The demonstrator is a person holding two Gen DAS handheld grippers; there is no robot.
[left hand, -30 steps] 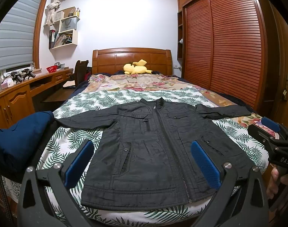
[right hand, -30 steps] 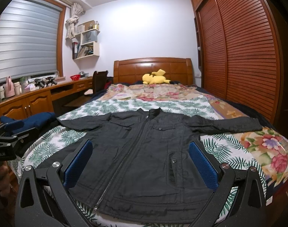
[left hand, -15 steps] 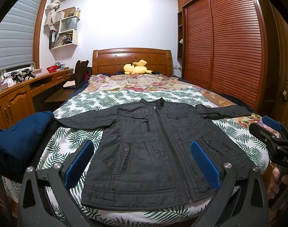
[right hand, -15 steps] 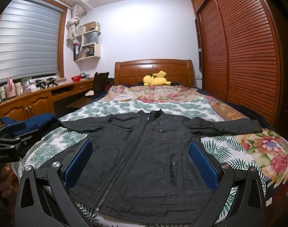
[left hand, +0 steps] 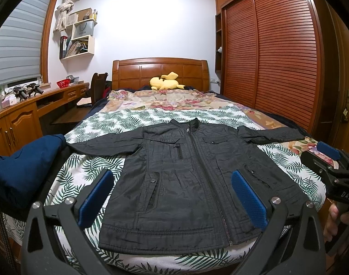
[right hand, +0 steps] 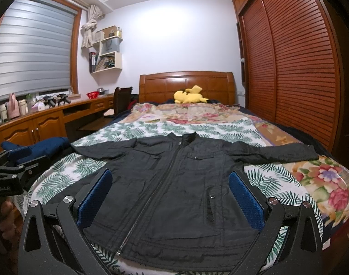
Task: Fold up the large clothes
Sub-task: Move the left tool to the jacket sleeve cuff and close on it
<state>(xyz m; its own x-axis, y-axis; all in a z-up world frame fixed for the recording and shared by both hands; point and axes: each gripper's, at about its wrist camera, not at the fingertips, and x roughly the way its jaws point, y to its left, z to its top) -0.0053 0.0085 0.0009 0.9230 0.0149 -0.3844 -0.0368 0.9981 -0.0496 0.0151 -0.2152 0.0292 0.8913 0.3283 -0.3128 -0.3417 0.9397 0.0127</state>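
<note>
A black zip jacket (left hand: 185, 178) lies flat, front up, on the bed, zipped, with both sleeves spread out sideways; it also shows in the right wrist view (right hand: 181, 183). My left gripper (left hand: 172, 197) is open and empty, held above the jacket's hem near the foot of the bed. My right gripper (right hand: 169, 197) is open and empty too, also above the hem, further right. The right gripper shows at the right edge of the left wrist view (left hand: 332, 167). The left gripper shows at the left edge of the right wrist view (right hand: 12, 167).
The bed has a palm-leaf cover (left hand: 87, 174) and a floral quilt (left hand: 165, 100) behind. A yellow plush toy (left hand: 165, 82) lies by the headboard. A dark blue garment (left hand: 21, 165) hangs at the bed's left. A wooden desk (left hand: 18, 116) runs along the left; a slatted wardrobe (left hand: 277, 57) stands at right.
Both views have shifted only slightly; the right gripper sits a little lower and further right in the left wrist view. The jacket has not moved.
</note>
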